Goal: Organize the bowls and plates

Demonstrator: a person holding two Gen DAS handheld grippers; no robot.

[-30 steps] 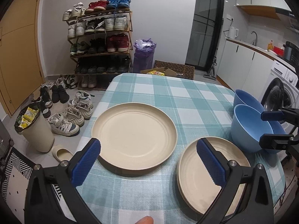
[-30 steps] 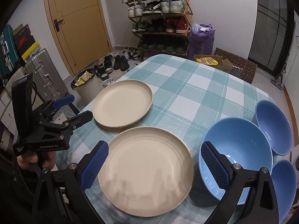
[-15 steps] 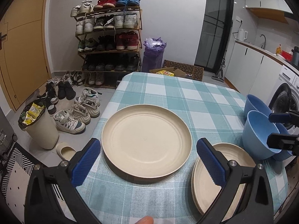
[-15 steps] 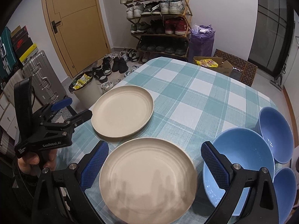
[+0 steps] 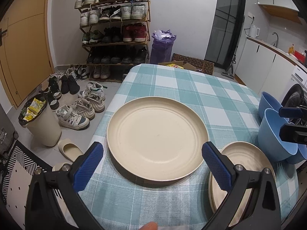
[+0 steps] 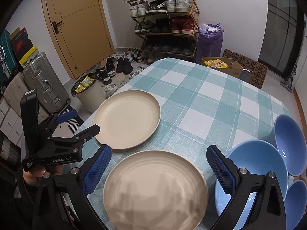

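Jaws of both grippers as wide apart as before, left gripper (image 5: 151,163) now nearer the far plate (image 5: 157,141).

"GenRobot.AI" on left gripper (image 6: 80,123) body; smaller label unreadable.

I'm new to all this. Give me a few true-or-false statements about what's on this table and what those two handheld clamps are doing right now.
1. Two cream plates lie on the checked tablecloth. True: the far plate and the near plate.
2. The plates are stacked. False: they lie side by side, apart.
3. The bowls are red. False: all three blue bowls are blue, at the table's right edge.
4. The left gripper holds a plate. False: its fingers are open, empty.
5. The right gripper is open. True.
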